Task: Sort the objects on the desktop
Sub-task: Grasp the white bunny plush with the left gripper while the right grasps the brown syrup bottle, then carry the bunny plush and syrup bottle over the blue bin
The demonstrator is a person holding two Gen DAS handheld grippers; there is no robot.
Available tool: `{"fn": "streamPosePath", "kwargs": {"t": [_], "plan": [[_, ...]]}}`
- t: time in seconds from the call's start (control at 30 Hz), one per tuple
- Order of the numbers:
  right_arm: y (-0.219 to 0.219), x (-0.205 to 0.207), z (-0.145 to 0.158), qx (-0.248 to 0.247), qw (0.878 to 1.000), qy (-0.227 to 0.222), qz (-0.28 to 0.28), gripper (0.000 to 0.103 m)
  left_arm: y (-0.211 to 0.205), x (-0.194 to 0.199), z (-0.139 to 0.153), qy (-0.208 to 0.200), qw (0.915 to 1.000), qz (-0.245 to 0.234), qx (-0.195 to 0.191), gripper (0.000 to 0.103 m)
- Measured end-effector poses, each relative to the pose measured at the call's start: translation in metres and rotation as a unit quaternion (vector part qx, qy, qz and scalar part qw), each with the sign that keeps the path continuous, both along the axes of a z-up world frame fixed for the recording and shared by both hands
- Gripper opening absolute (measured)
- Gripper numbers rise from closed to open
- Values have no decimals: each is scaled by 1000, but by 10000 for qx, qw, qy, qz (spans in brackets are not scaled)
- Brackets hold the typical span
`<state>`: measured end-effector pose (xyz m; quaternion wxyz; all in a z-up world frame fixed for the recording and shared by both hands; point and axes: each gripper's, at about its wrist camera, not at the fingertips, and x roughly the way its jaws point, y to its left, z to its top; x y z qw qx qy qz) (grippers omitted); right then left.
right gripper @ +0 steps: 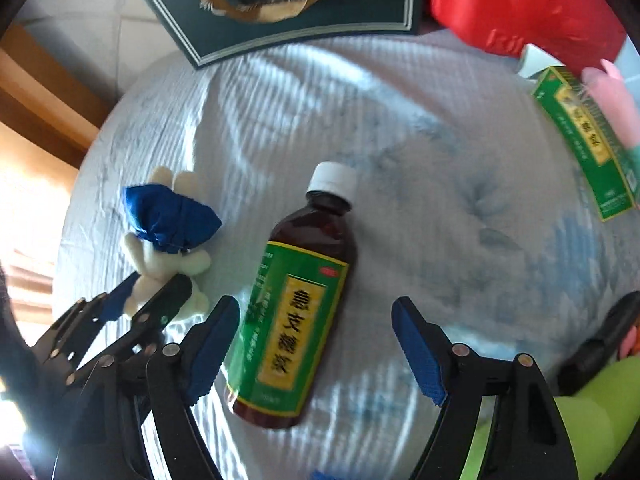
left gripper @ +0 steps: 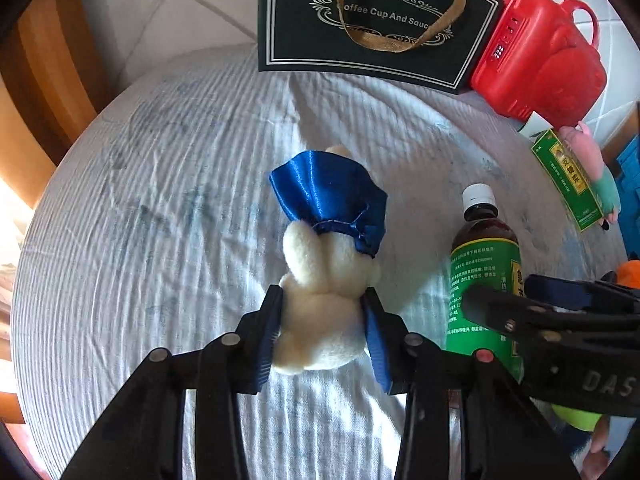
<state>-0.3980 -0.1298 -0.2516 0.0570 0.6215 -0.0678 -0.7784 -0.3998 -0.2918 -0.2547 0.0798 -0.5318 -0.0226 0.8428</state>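
A cream plush bear in a blue satin dress lies on the white cloth-covered table. My left gripper is shut on the bear's lower body, its blue pads pressing both sides. The bear and the left gripper also show at the left of the right wrist view. A dark medicine bottle with a green and yellow label and white cap lies on the cloth. My right gripper is open, its fingers on either side of the bottle, just above it. The bottle also shows in the left wrist view.
A dark green gift bag and a red case stand at the table's far edge. A green medicine box and a pink plush toy lie at the right. A lime-green object sits at the near right.
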Motion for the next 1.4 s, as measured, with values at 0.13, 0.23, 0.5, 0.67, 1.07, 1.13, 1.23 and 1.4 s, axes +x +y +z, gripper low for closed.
{"fn": "streamPosePath", "kwargs": {"t": [0.13,0.23,0.5,0.67,1.07,1.13,1.23,1.4], "plan": [[1,-5,-1,59,10000,-3,1,57,13,-9,0,94,9992,-139,-355,39],[4,-8,-1,17,10000,-45,32,57,16,-14,0,149,9988,-169,-429,39],[14,10,20,31,9998,132,149,56,7,13,14,219,9989,24,-415,37],[21,29,55,213,9980,550,244,56,2,51,46,484,9978,283,-366,37],[41,126,159,435,9794,1951,270,56,12,146,150,1492,9875,364,-349,37],[48,146,177,430,9750,2169,232,56,17,165,166,1626,9857,341,-299,37],[60,177,201,336,9680,2479,205,56,31,194,189,1823,9824,253,-319,37],[88,232,234,169,9566,2907,142,57,62,237,217,2103,9769,46,-372,37]]}}
